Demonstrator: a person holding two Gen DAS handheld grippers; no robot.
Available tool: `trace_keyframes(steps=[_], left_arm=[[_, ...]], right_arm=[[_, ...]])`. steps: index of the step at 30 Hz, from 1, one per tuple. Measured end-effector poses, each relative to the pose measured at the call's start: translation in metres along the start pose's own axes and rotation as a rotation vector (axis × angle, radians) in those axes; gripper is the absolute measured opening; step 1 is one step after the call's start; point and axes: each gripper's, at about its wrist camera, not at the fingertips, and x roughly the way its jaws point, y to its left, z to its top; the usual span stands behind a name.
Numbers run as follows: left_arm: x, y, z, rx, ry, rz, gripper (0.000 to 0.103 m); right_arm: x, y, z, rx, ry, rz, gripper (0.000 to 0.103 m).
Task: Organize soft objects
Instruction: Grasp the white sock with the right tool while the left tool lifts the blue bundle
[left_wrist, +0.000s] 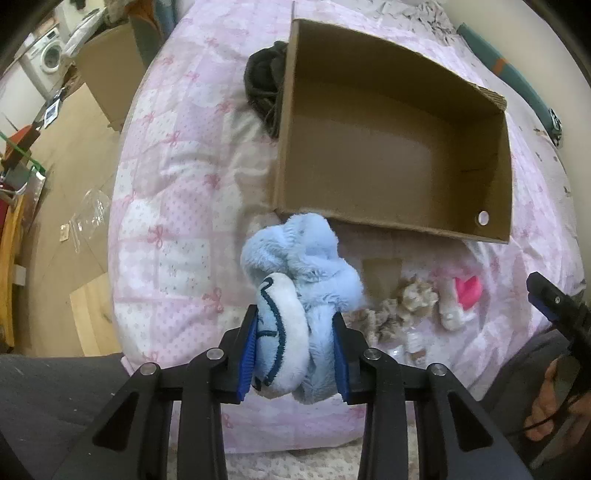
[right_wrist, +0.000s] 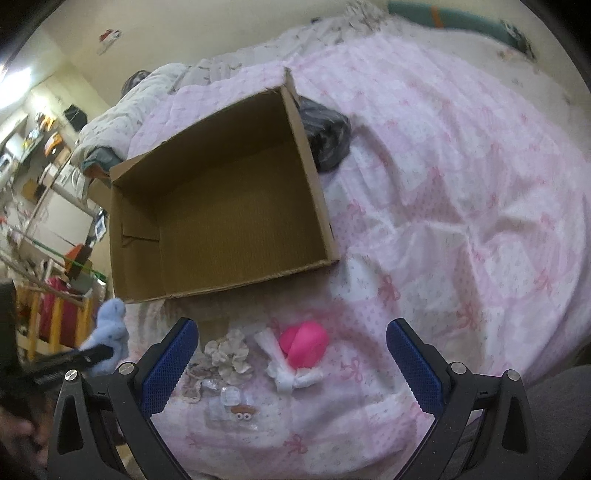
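Left gripper (left_wrist: 293, 354) is clamped on a blue plush toy (left_wrist: 299, 280) at lower centre of the left view, just below the near rim of the empty cardboard box (left_wrist: 388, 229). Right gripper (right_wrist: 291, 365) stands wide apart, holding nothing, above a pink toy (right_wrist: 306, 347) and beige scrunchie (right_wrist: 229, 354) on the pink quilt (right_wrist: 461, 221).

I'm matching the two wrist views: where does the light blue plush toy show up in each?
Left wrist: light blue plush toy, lower centre, clamped in the left claw.
Right wrist: same toy at the lower left edge.
Shared landmark: the open cardboard box just beyond it.
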Motion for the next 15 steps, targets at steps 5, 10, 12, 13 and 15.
trace_keyframes(steps=[5, 10, 12, 13, 15], left_arm=[[0.001, 0.0, -0.001, -0.013, -0.02, -0.019, 0.032], [0.003, -0.005, -0.004, 0.004, -0.029, -0.029, 0.032], [0.004, -0.007, -0.004, 0.008, -0.03, -0.03, 0.032], [0.004, -0.008, -0.004, 0.011, -0.03, -0.03, 0.032], [0.005, -0.01, -0.004, 0.016, -0.03, -0.029, 0.032]], right_arm=[[0.028, -0.009, 0.001, 0.061, 0.142, 0.018, 0.103], [0.071, -0.001, -0.011, 0.061, 0.308, 0.005, 0.085], [0.085, -0.002, -0.019, 0.083, 0.363, 0.01, 0.082], [0.09, -0.001, -0.022, 0.074, 0.371, -0.018, 0.082], [0.097, 0.001, -0.024, 0.053, 0.365, -0.053, 0.081]])
